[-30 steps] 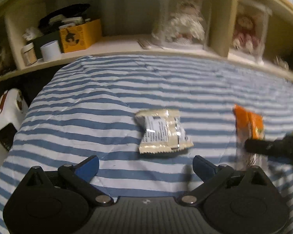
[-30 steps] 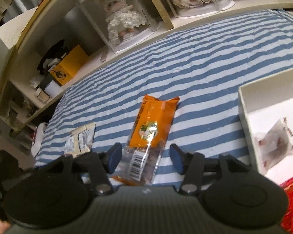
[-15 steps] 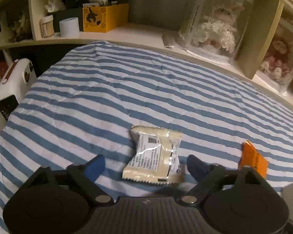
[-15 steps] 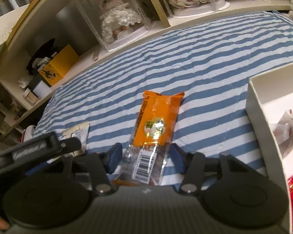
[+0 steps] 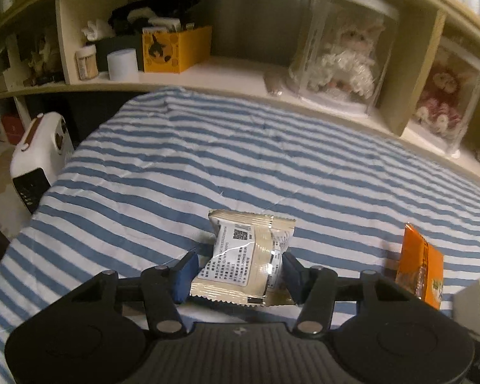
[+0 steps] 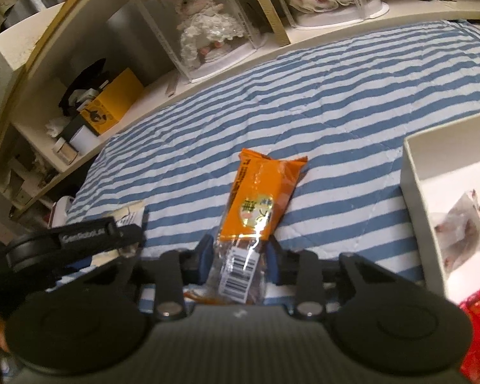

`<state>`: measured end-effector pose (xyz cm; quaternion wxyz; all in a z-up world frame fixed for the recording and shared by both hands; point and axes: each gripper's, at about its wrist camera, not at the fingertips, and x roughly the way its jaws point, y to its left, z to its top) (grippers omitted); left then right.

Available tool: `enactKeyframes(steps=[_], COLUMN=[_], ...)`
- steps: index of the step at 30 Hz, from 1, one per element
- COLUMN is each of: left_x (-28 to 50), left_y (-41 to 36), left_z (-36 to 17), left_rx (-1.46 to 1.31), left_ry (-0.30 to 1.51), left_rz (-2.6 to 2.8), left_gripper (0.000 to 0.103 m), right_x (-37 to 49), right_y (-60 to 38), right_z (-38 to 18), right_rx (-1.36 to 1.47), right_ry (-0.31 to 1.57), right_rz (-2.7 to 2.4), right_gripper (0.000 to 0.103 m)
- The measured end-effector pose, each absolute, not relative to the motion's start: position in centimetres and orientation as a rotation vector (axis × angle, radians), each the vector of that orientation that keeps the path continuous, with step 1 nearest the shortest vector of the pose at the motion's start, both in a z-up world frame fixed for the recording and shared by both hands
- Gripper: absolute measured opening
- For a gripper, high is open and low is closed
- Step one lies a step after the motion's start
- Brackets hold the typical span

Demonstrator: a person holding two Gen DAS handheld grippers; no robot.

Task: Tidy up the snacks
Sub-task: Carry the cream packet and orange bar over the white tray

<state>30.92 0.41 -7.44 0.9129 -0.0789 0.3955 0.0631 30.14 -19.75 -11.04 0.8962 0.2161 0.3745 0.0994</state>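
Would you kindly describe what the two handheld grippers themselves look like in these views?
Both the left gripper and the right gripper are matte black, each with two round housings, a ribbed centre body, silver pivot screws on angled link arms, and blue pads on the fingers. White lettering, partly legible, runs along the left gripper's side.

Pretty sure this is somebody's bedroom at home. A blue-and-white striped quilt (image 5: 240,160) is covering what's looking like a bed, and a cream shelf unit (image 5: 208,73) is running right along its edge. Dolls in clear display cases (image 5: 342,60) are sitting on it, next to a yellow box with a cat print (image 5: 176,49) and random little jars. Something white, maybe a small heater (image 5: 38,156), is standing on the floor beside it.
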Motion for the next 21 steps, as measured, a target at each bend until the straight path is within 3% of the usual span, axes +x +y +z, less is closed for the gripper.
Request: enactKeyframes(steps=[21], left_x=[20.7], left_y=[-5.9], left_z=[0.6], left_rx=[-0.115], left_ry=[0.701], left_rz=[-0.092], left_gripper=[0.057], right_x=[21.3], right_y=[-27.0], right_z=[-3.2], right_rx=[0.436], right_ry=[0.655], right_rz=[0.17], right_gripper=[0.039])
